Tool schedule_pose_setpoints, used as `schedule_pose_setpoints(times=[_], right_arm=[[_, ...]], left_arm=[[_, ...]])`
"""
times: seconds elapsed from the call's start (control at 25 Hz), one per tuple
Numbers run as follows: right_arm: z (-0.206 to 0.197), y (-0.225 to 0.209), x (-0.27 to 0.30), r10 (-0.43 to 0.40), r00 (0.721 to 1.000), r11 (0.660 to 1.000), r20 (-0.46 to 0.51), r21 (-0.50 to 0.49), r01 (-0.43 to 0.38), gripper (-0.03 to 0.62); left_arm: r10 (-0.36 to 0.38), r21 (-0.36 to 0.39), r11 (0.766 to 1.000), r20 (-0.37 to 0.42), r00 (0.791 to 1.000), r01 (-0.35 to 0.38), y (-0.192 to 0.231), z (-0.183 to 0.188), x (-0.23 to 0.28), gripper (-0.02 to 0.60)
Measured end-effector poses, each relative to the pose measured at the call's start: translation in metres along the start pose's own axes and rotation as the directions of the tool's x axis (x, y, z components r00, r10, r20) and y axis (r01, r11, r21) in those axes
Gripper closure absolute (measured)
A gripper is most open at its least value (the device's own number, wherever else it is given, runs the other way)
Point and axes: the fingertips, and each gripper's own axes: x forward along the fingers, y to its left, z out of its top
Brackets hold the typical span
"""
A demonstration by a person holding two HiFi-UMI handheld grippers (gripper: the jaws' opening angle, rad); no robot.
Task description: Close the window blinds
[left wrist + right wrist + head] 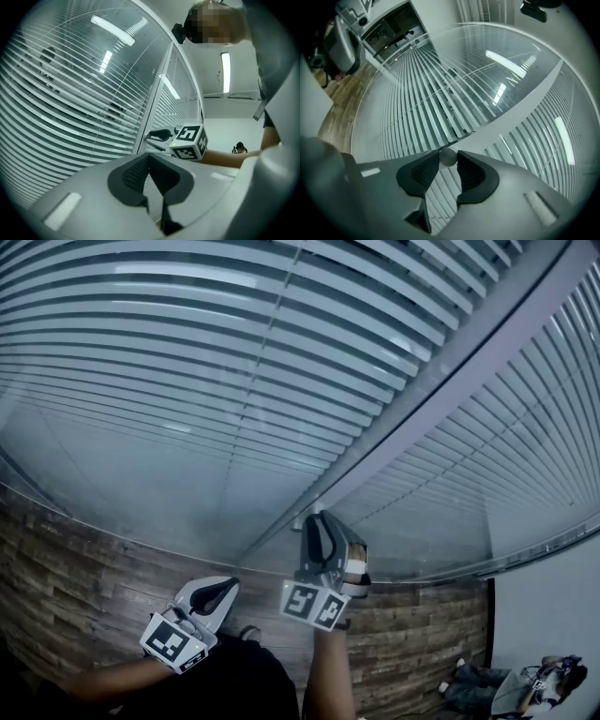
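Note:
White slatted blinds (pixel 187 352) hang behind glass on both sides of a grey window post (pixel 441 399). Low on that post is a small round silver knob (pixel 448 156). My right gripper (pixel 448 159) is shut on it, one fingertip on each side. In the head view the right gripper (pixel 322 519) points at the foot of the post. My left gripper (pixel 223 589) hangs to its left, apart from the window, with its dark pads (pixel 136 176) together and nothing between them. From the left gripper view the right gripper's marker cube (pixel 190 140) shows beside the post.
A strip of wood-look planks (pixel 84 568) runs below the glass. A white wall (pixel 553 615) stands at the right, with a person (pixel 525 685) low beside it. The holder's arm (pixel 229 157) reaches across toward the post.

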Motion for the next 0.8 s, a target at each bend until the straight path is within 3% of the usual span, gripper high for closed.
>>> schedule_pose_setpoints(times=[0.08,0.16,0.28,0.4,0.52,0.64,0.72,0.8], right_arm=[[0.001,0.0,0.002,0.003,1.0,0.999,0.009,0.048,-0.004,0.468],[0.001,-0.002,0.001,0.009,0.999,0.985,0.044,0.172,-0.017,0.465],[-0.002,-0.002,-0.002,-0.002,0.995,0.908,0.104,0.418,-0.041,0.44],[-0.013,-0.002,-0.004,-0.035,0.993,0.774,0.111,0.632,-0.043,0.419],[-0.017,-0.009,-0.001,-0.071,0.991,0.583,0.117,0.811,-0.054,0.422],[-0.016,-0.009,0.004,-0.073,0.99,0.406,0.121,0.91,-0.081,0.424],[-0.014,-0.009,0.003,-0.089,0.989,0.337,0.122,0.938,-0.085,0.425],[-0.014,-0.01,0.002,-0.102,0.989,0.317,0.108,0.946,-0.071,0.461]], left_arm=[[-0.009,0.002,1.0,0.003,1.0,0.009,-0.001,0.0,0.002,0.583],[-0.007,0.004,1.0,0.009,1.0,0.007,-0.002,0.001,0.002,0.583],[0.007,0.005,1.0,0.016,1.0,-0.007,-0.001,0.002,0.001,0.583],[0.012,0.004,1.0,0.02,1.0,-0.012,-0.002,0.001,0.001,0.583],[0.034,0.0,0.999,0.023,0.999,-0.034,0.004,0.002,-0.001,0.583],[0.065,-0.012,0.998,0.027,0.998,-0.065,0.011,0.002,-0.007,0.583],[0.07,-0.01,0.998,0.034,0.997,-0.07,0.012,0.002,-0.009,0.583],[0.068,-0.002,0.998,0.041,0.997,-0.068,0.012,0.003,-0.011,0.583]])
